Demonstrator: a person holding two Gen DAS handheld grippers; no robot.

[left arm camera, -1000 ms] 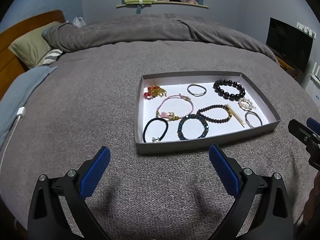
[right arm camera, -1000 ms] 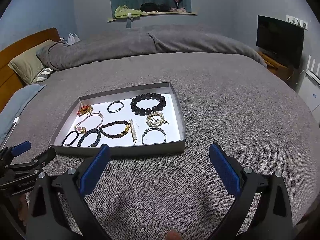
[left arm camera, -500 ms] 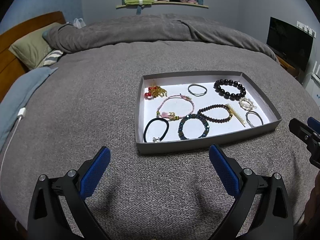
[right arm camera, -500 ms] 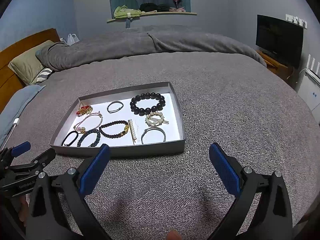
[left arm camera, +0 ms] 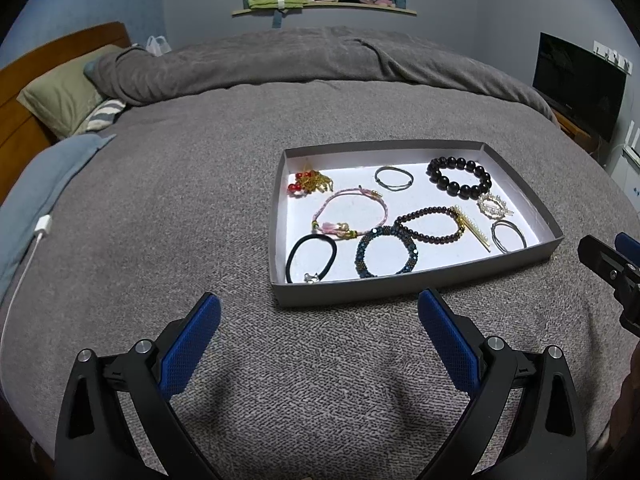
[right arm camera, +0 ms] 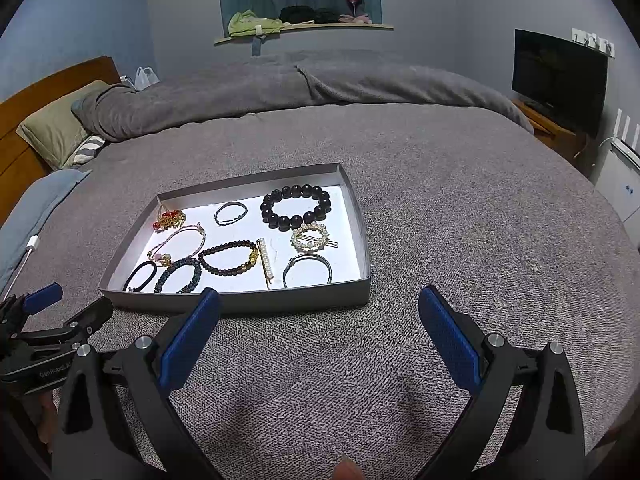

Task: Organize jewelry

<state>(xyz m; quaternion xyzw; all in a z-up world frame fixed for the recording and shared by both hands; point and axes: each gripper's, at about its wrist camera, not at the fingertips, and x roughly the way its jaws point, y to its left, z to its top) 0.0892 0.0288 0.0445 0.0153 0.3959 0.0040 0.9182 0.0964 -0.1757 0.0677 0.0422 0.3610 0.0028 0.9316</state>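
Jewelry sits spread across a shallow grey tray (left arm camera: 412,284) on the grey bedspread (left arm camera: 180,200), every piece inside its walls. Left gripper (left arm camera: 319,312) hovers just short of the tray's near wall, blue pads spread wide with nothing between them. Right gripper (right arm camera: 319,310) hangs off the tray's near right corner, fingers likewise wide apart and empty (its tip also pokes in at the right edge of the left view). Back row: a red-and-gold charm (left arm camera: 309,183) in the far left corner, a thin grey bangle (left arm camera: 393,178), then a big black bead bracelet (left arm camera: 459,178). Mid-tray lies a pink cord bracelet (left arm camera: 350,212), and a dark red bead bracelet (left arm camera: 429,224) touches a pearl hair clip (left arm camera: 472,227). Along the near wall: a black hair tie (left arm camera: 311,254), a blue beaded bracelet (left arm camera: 386,252), and a silver bangle (left arm camera: 508,234).
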